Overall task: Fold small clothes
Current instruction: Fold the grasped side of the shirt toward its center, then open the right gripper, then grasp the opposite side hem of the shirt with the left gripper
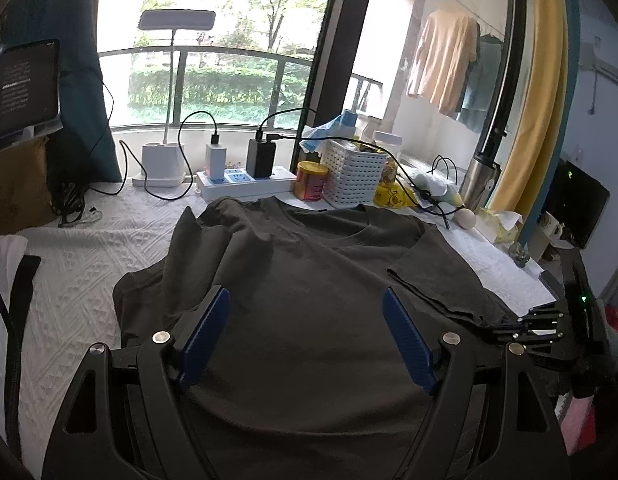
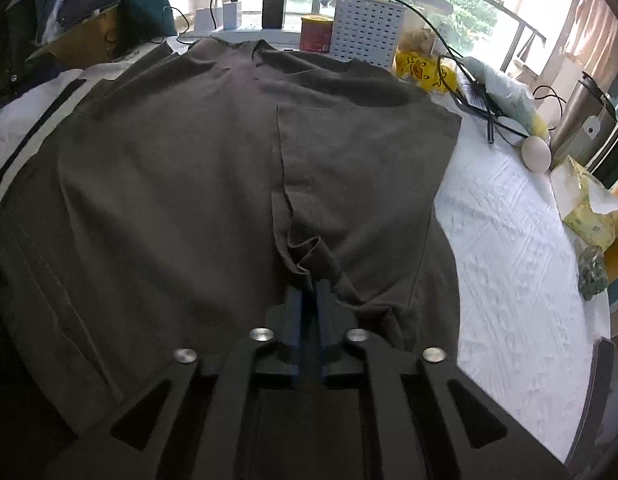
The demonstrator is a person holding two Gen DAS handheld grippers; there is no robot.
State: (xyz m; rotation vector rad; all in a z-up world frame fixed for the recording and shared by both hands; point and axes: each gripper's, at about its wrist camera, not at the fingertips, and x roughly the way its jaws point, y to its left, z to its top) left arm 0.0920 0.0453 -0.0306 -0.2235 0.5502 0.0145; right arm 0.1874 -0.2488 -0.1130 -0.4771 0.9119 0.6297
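**Shirt Fold: Right Side Turned In, Left Side Pending**

The dark T-shirt (image 1: pixel 309 280) lay flat on the white tablecloth (image 1: pixel 89 264), collar toward the window. The right side had been turned in over the body, so its edge ran down the middle of the shirt. The left sleeve (image 1: pixel 197 236) remained rumpled and spread out. By this evidence, the fold was at an early stage: the left side and the crosswise folds were still to be done.

The left gripper (image 1: pixel 307 336) hovered above the chest with its jaws wide apart and nothing between them. The right gripper (image 2: pixel 309 292) had its jaws nearly together, with a bunched fold of the shirt hem at their tips.

Only the right wrist view showed this pinch and the folded edge. Only the left wrist view showed the left sleeve and the desk lamp (image 1: pixel 165 152).
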